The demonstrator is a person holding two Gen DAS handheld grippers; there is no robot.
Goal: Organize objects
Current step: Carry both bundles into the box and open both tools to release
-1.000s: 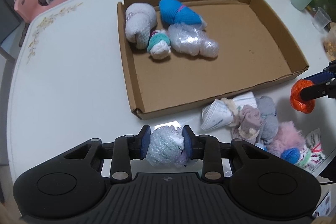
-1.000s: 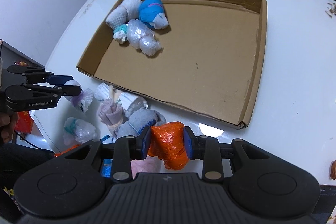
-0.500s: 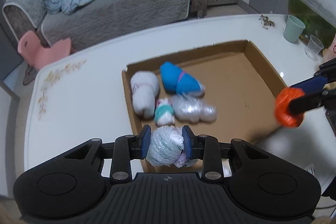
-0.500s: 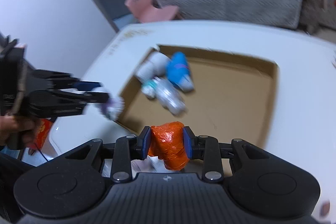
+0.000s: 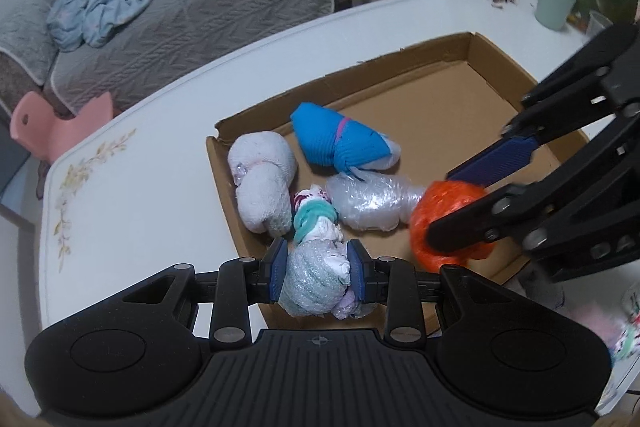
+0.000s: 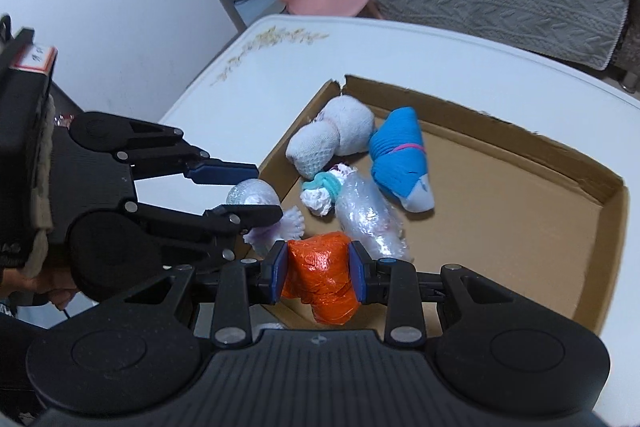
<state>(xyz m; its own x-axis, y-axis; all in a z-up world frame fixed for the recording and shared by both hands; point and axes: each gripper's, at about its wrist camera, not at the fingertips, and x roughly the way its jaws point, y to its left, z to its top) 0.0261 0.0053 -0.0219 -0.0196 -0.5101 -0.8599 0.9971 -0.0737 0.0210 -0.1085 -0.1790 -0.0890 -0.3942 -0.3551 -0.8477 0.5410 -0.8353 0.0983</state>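
My left gripper (image 5: 317, 275) is shut on a bubble-wrapped white bundle (image 5: 316, 285), held above the near left corner of the cardboard tray (image 5: 496, 63). My right gripper (image 6: 319, 277) is shut on an orange wrapped bundle (image 6: 320, 281), which also shows in the left wrist view (image 5: 448, 215) over the tray's near edge. In the tray's left corner lie a white sock roll (image 5: 262, 183), a blue sock roll (image 5: 340, 143), a clear-wrapped bundle (image 5: 372, 201) and a small teal-banded bundle (image 5: 316, 223). The left gripper also shows in the right wrist view (image 6: 240, 193).
The tray sits on a white table (image 5: 132, 195). A green cup (image 5: 554, 7) stands at the far right. More sock bundles (image 5: 624, 331) lie at the near right edge. A grey sofa (image 5: 192, 15) and a pink chair (image 5: 52, 125) are beyond the table.
Both grippers have lifted off the table with their bundles and moved over the tray's near left part, coming close together.
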